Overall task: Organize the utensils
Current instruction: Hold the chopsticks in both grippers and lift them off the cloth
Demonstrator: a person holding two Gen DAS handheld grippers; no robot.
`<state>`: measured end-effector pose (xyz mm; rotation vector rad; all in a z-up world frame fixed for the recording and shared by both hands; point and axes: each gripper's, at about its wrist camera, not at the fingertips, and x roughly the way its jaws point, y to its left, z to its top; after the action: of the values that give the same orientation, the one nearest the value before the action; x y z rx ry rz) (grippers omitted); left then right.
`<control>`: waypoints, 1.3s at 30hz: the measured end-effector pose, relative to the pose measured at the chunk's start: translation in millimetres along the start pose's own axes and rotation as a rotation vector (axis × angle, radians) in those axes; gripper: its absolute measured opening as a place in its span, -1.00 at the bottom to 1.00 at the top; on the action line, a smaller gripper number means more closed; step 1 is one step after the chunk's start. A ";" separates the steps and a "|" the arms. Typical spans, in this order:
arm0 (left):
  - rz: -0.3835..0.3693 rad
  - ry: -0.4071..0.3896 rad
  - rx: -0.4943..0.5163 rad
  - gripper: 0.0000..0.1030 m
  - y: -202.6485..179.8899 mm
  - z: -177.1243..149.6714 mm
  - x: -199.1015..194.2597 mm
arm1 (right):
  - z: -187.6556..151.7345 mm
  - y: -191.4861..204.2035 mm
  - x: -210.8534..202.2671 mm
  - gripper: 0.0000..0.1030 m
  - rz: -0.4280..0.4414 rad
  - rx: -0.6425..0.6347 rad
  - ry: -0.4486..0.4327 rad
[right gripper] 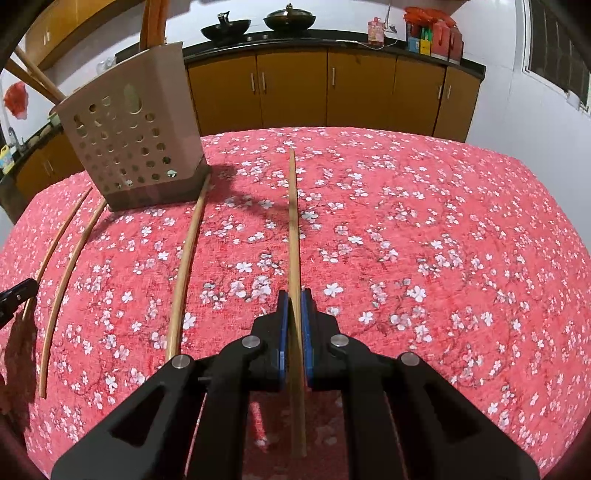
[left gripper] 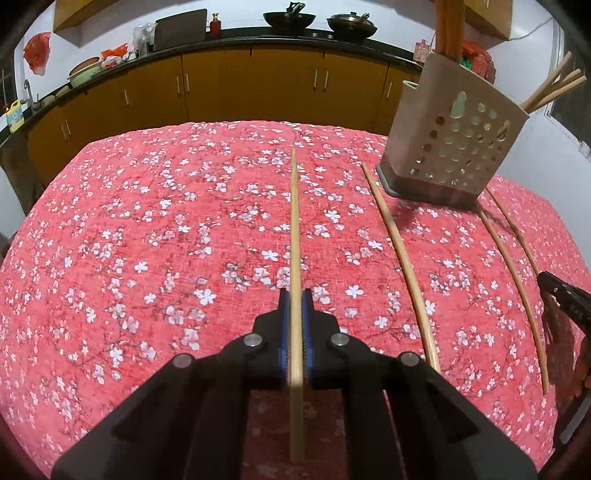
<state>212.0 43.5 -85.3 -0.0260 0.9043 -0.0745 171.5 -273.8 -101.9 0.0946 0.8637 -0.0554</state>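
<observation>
Left gripper and right gripper each clamping 1 chopstick, holder near table's far edge

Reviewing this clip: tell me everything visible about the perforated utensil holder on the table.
The utensil holder is a beige, plastic-looking box with rounded corners, round drain holes across its front and a darker base tray. It stands upright on the red floral tablecloth, between the two grippers. Several wooden chopsticks already stand inside, leaning out over the rim, with thicker wooden handles rising from another part. A loose chopstick lies by its base corner; contact cannot be told.
</observation>
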 end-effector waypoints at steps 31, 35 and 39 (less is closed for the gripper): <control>-0.031 0.000 -0.034 -0.79 -0.9 -4.5 -6.1 | -1.0 1.8 -0.1 -0.84 0.006 0.009 -0.001; -0.030 0.000 -0.034 -0.79 -0.8 -4.6 -6.4 | -0.8 2.0 0.0 -0.84 0.006 0.009 -0.001; -0.031 0.000 -0.035 -0.79 -0.7 -4.4 -5.8 | -0.7 1.9 0.1 -0.84 0.006 0.009 -0.001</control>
<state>204.9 43.3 -83.4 -0.0721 0.9055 -0.0877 171.1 -271.8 -102.3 0.1055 0.8626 -0.0532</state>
